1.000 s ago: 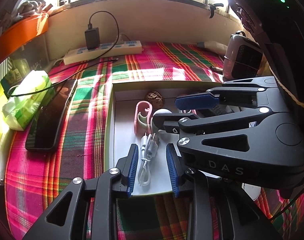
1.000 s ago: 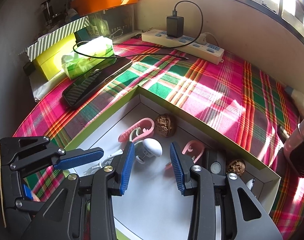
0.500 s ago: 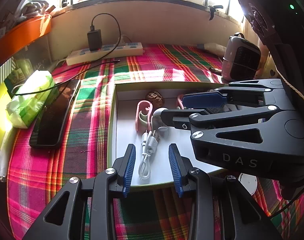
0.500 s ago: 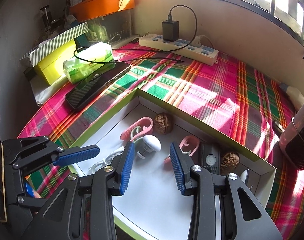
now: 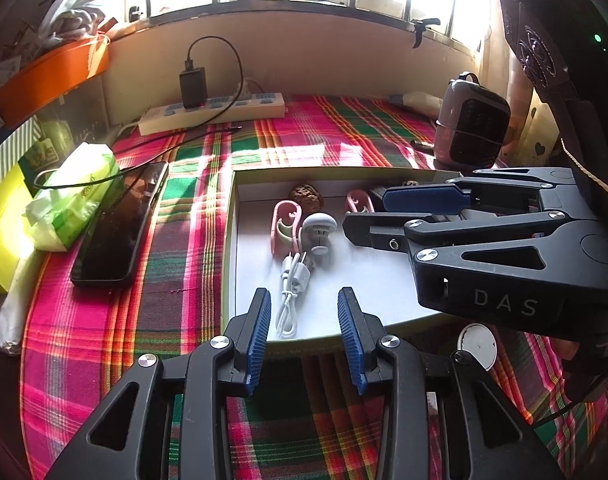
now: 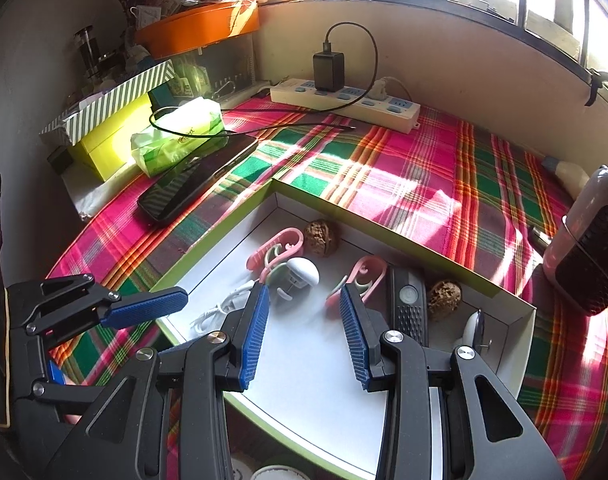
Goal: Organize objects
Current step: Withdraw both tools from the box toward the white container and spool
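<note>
A shallow box with a green rim (image 5: 228, 240) and a white floor lies on the plaid cloth. Inside are a white coiled cable (image 5: 290, 300), a pink clip (image 5: 286, 224), a white mushroom-shaped piece (image 5: 319, 226), a walnut (image 5: 305, 196) and a second pink clip (image 6: 363, 276). A black remote (image 6: 409, 308) and another walnut (image 6: 443, 296) lie further right. My left gripper (image 5: 304, 332) hangs open over the box's near edge, and the cable lies just beyond its pads. My right gripper (image 6: 304, 332) is open above the box floor with nothing between its pads.
Left of the box lie a black phone (image 5: 120, 224), a green tissue pack (image 5: 76, 196) and a yellow box (image 5: 0, 232). A power strip (image 5: 212, 112) with a charger runs along the back wall. A small heater (image 5: 471, 124) stands at the right. A white disc (image 5: 476, 345) lies near the box's front corner.
My left gripper has drawn back from the box and its jaws have widened; the cable now lies ahead of the pads instead of between them. The right gripper has lifted slightly.
</note>
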A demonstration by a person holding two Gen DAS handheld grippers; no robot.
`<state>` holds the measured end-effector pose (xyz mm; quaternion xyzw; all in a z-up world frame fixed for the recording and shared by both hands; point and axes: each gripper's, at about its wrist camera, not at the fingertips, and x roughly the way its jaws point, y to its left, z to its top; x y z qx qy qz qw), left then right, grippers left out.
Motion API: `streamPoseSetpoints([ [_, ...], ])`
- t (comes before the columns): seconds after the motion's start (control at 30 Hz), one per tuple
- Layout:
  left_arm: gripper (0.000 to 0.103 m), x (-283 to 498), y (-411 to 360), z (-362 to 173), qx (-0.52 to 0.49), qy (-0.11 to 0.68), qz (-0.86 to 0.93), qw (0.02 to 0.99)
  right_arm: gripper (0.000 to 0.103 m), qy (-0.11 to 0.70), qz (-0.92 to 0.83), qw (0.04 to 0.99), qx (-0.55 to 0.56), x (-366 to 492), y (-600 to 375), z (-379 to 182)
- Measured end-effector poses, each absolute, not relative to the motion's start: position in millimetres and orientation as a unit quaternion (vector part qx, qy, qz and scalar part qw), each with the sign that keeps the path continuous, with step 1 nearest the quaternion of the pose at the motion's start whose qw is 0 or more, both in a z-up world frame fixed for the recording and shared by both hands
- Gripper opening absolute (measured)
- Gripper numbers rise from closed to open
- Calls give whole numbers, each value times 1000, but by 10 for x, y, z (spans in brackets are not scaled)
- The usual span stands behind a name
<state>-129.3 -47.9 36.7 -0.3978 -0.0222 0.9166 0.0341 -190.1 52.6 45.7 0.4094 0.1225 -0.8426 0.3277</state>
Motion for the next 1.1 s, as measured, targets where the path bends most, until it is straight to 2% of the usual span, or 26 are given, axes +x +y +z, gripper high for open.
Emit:
streamPoseSetpoints([
  [1.1, 33, -760, -390, 445, -383, -23, 922, 57, 39, 63, -891, 261, 366, -1179, 1171, 555],
])
